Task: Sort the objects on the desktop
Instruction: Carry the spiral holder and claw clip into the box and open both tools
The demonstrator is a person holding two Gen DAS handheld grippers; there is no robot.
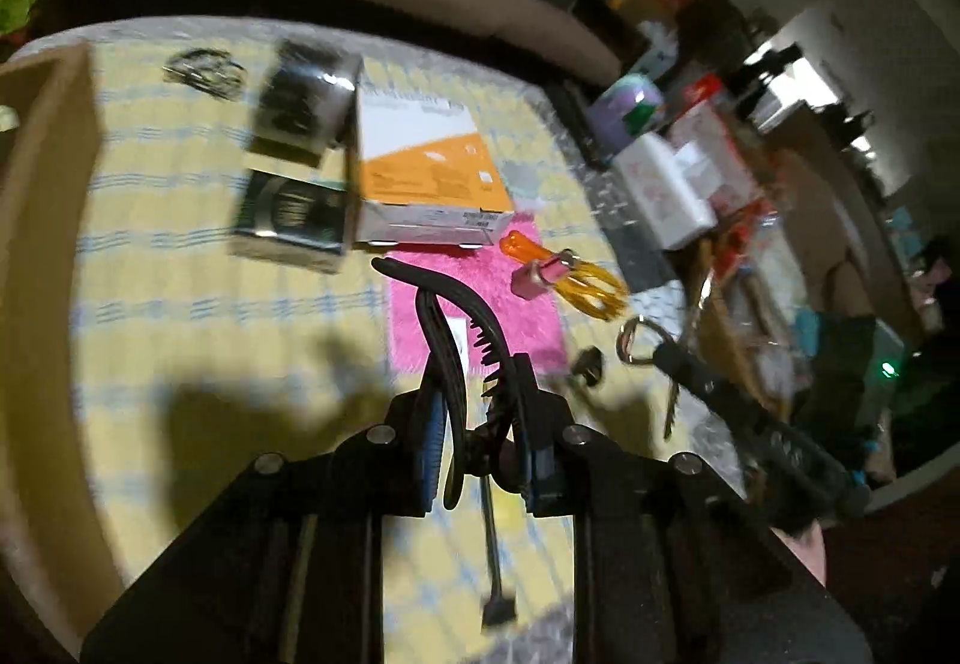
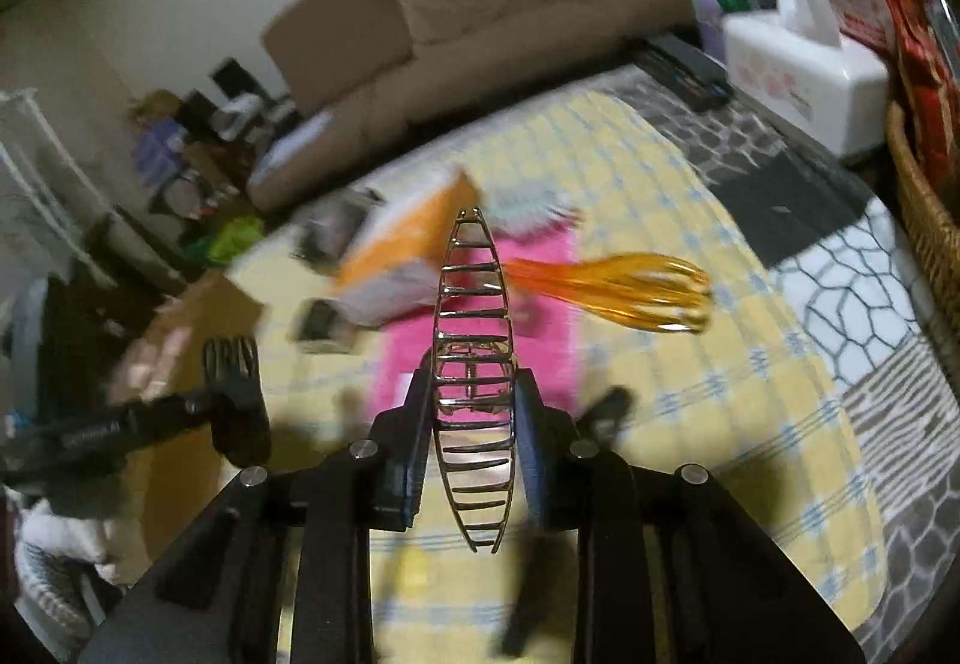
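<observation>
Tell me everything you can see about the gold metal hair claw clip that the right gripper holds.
The gold metal hair claw clip is a long, pointed oval of shiny wire, with thin curved outer rails joined by many cross bars, like a ladder. A small hinge part sits near its middle. It looks rigid and intact. It stands upright between the fingers of the right gripper, which press its two sides. It is lifted above the yellow checked tablecloth and touches nothing else.
</observation>
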